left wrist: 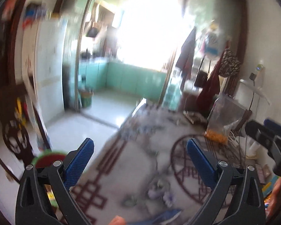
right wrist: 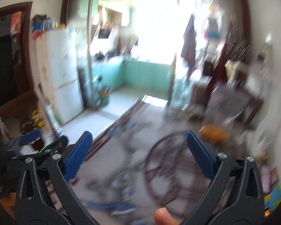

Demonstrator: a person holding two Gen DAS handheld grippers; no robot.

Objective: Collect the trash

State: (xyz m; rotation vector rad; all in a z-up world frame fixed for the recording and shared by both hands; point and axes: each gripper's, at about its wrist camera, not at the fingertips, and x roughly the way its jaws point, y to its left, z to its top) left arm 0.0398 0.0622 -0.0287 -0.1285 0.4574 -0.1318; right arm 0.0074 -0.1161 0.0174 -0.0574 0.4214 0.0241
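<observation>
Left tool [left wrist: 140,150] gaping wide, nothing held; right tool [right wrist: 139,144] same, empty. Both raised over patterned surface [left wrist: 133,161]. No trash identifiable (frames blurred). Red bin [left wrist: 50,158] at 8 o'clock. Progress: cannot tell.

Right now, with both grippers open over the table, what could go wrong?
Both views are blurred, so aiming is uncertain. The left gripper and right gripper hold nothing and are close together, so they could collide. The clear bag with orange pieces stands near the right gripper and could tip or spill if knocked.
</observation>
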